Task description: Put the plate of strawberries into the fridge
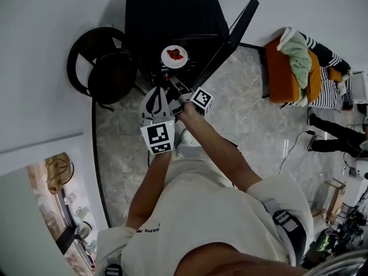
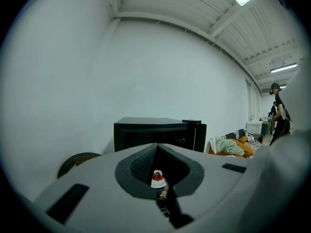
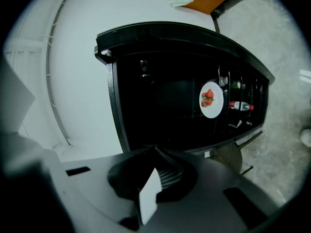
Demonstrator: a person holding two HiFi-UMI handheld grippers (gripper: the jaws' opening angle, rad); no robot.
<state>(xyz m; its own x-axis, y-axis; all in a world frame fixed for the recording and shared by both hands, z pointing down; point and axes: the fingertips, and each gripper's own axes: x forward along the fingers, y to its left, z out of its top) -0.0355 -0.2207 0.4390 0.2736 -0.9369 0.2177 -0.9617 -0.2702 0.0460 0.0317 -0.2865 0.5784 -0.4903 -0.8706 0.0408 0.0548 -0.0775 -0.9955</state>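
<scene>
A person in a cream shirt stands on a grey marbled floor (image 1: 253, 119), seen from above, with both arms stretched forward and a claw in each hand. The left gripper (image 1: 156, 91) is held nearer the body, its marker cube facing up. Its jaws are closed tip to tip, with nothing caught between them. The right gripper (image 1: 168, 76) reaches slightly further, crossing just ahead of the left one. Its jaws are also closed at the tips. A flat white shape shows in the hollow behind them, but it cannot be identified.

Directly ahead of both claws stands a low black fridge (image 1: 167, 10) against a white wall, with its door (image 1: 230, 39) swung open to the person's right. The white plate (image 1: 174, 56) sits inside the fridge on a shelf near the front edge, apart from both claws. The red strawberries (image 1: 175, 54) lie on it. In the right gripper view a bottle (image 3: 240, 106) with a red cap shows just beside the plate.

To the left of the fridge is a round black chair (image 1: 100, 68). Further right, an orange sofa (image 1: 282, 71) carries a green cloth (image 1: 299, 56) and striped fabric (image 1: 328, 91). Another person (image 2: 277, 110) stands beyond it.
</scene>
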